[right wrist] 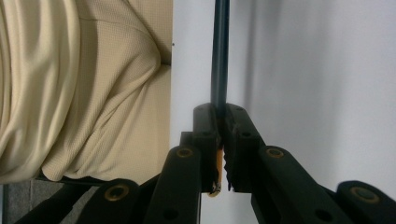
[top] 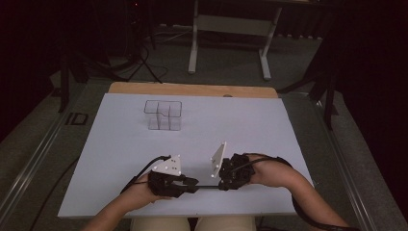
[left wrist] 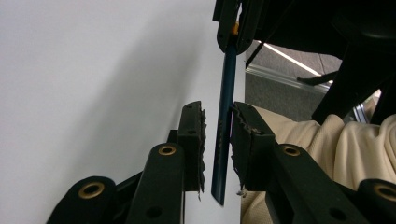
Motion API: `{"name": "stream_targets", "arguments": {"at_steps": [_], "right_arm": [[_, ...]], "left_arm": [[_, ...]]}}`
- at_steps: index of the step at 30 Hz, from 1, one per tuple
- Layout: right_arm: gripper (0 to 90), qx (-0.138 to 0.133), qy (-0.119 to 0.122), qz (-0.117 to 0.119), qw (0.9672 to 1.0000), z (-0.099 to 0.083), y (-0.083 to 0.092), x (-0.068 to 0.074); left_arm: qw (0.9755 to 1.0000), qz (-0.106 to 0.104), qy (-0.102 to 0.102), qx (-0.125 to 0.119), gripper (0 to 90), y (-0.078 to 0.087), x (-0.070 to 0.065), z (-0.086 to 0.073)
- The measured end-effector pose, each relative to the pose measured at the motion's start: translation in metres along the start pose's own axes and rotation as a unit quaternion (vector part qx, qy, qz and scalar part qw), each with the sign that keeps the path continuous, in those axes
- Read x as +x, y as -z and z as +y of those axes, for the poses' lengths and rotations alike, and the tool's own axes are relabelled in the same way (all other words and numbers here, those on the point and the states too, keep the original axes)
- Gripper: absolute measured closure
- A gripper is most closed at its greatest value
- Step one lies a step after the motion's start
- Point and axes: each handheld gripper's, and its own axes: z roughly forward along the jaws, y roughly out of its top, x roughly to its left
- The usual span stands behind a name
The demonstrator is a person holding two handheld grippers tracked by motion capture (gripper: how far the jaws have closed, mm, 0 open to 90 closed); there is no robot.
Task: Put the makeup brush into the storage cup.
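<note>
Two grippers are held low over the near edge of the white table (top: 120, 144), facing each other. A thin dark pencil (left wrist: 227, 93) is stretched level between them. The pencil's orange end is clamped tight in the right gripper (right wrist: 220, 140), whose jaws are pressed together on it. The pencil's other end is seen between the pads of the left gripper (left wrist: 217, 140), with small gaps on both sides. Farther back on the table, a clear box (top: 163, 115) is stood, well apart from the grippers.

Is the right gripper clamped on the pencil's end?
Yes, the right gripper has its fingers pressed shut around the dark pencil.
</note>
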Motion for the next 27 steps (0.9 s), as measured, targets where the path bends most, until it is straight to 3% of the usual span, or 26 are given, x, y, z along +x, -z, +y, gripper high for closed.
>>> {"name": "stream_targets", "arguments": {"at_steps": [6,13,21,24,27], "right_arm": [[84.1,0.003,0.005,0.000,1.0000,0.004,0.000,0.000],[83.9,0.011,0.012,0.001,0.9999,0.007,-0.002,0.000],[82.6,-0.002,0.009,0.007,0.9999,0.005,-0.002,0.000],[73.3,-0.026,-0.010,-0.005,0.9996,0.000,0.002,-0.002],[70.4,-0.042,-0.020,-0.011,0.9988,-0.004,0.004,-0.003]], "left_arm": [[0.9997,-0.003,-0.005,0.023,78.9,-0.006,-0.001,0.001],[0.9991,-0.022,-0.008,0.034,85.3,-0.009,-0.002,0.002],[0.9993,-0.032,-0.001,0.022,86.0,-0.006,-0.001,-0.002],[0.9997,-0.023,0.010,0.005,86.0,0.000,0.001,-0.006],[0.9996,-0.020,0.018,-0.002,86.0,0.004,0.002,-0.009]]}}
